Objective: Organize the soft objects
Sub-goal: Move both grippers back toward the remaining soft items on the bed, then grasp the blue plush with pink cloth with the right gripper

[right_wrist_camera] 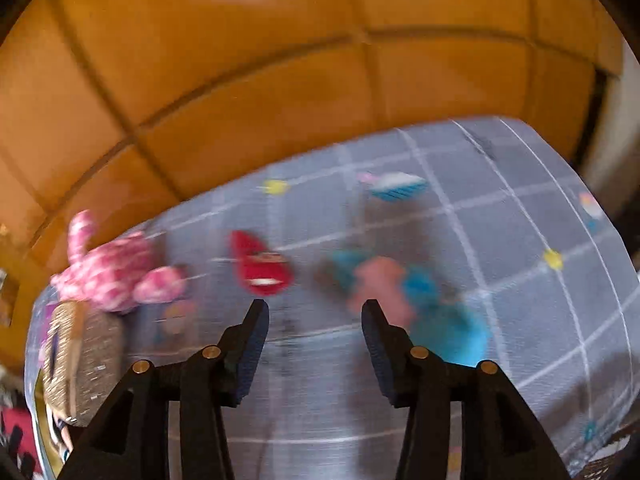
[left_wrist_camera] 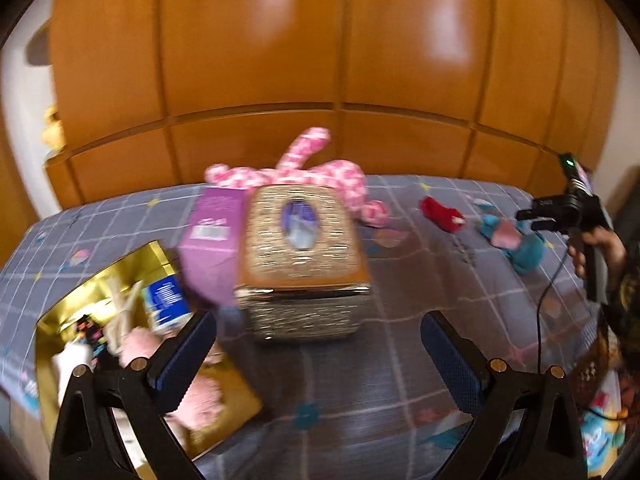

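On a grey checked bedsheet (left_wrist_camera: 400, 340) lie soft toys: a pink-and-white plush (left_wrist_camera: 312, 168) (right_wrist_camera: 108, 272) at the back, a small red plush (left_wrist_camera: 442, 212) (right_wrist_camera: 260, 268), and a blue-and-pink plush (left_wrist_camera: 512, 240) (right_wrist_camera: 416, 300). A gold box (left_wrist_camera: 80, 304) at the left holds pink fluffy items and a blue pack. My left gripper (left_wrist_camera: 320, 344) is open above the sheet, just before a glittery tissue box (left_wrist_camera: 304, 260). My right gripper (right_wrist_camera: 314, 316) is open with nothing between its fingers, hovering short of the red and blue plushes; it also shows at the right (left_wrist_camera: 568, 208), held by a hand.
A purple carton (left_wrist_camera: 212, 240) leans against the tissue box (right_wrist_camera: 80, 360). Orange wooden wardrobe panels (left_wrist_camera: 320, 60) stand behind the bed. A black cable (left_wrist_camera: 544, 312) trails from the right gripper. Bare sheet lies between the tissue box and the plushes at the right.
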The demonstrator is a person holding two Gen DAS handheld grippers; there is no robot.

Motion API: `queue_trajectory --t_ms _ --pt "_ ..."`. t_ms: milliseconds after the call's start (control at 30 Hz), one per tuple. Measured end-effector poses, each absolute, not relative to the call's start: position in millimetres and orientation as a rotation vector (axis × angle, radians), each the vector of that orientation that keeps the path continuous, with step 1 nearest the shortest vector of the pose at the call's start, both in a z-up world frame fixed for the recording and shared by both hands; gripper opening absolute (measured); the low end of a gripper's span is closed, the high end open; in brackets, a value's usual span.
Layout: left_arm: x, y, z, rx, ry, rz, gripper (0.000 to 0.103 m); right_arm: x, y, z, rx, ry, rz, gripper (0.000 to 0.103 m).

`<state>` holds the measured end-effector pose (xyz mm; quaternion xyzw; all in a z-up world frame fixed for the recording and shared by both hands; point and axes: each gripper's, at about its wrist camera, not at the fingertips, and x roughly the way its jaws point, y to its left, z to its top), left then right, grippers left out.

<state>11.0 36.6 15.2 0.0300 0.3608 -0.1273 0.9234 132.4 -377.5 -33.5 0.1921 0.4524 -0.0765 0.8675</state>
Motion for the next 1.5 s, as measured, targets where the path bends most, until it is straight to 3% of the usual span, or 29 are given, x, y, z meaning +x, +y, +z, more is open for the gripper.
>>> queue_trajectory --t_ms 133,267,467,567,633,667,700,767,1000,1067,1200,1500 --pt "19 10 11 0.091 0.770 -0.321 0.103 136 -411 -50 0.395 1.021 -0.192 0.051" --pt "25 -15 9 0.108 0.792 -0.378 0.103 142 -417 -59 0.310 1.079 -0.155 0.060" --pt "32 -46 7 0.149 0.813 -0.434 0.103 160 -393 -72 -0.013 1.168 -0.190 0.062" --pt "41 -60 4 0.147 0.831 -0.463 0.103 165 -383 -83 -0.173 1.209 -0.198 0.070" --pt "48 -68 2 0.140 0.844 -0.472 0.103 166 -383 -92 -0.217 1.224 -0.217 0.067" --pt "52 -72 1 0.134 0.848 -0.473 0.103 166 -384 -96 -0.210 1.242 -0.219 0.059" --pt "56 -74 0 0.128 0.854 -0.475 0.103 166 -386 -99 -0.183 1.256 -0.208 0.043" --pt "66 -81 -5 0.114 0.879 -0.479 0.102 160 -388 -94 -0.155 1.195 -0.227 0.037" --pt "109 -115 -25 0.054 0.969 -0.506 0.099 148 -418 -78 0.151 1.042 -0.267 0.037" --pt "125 -129 -32 0.024 1.008 -0.520 0.090 145 -422 -76 0.197 1.036 -0.248 0.037" --pt "157 -151 -45 -0.036 1.075 -0.525 0.060 147 -421 -82 0.214 1.078 -0.243 0.038" --pt "221 -203 -65 -0.107 1.145 -0.488 0.059 154 -410 -95 0.129 1.140 -0.231 0.041"
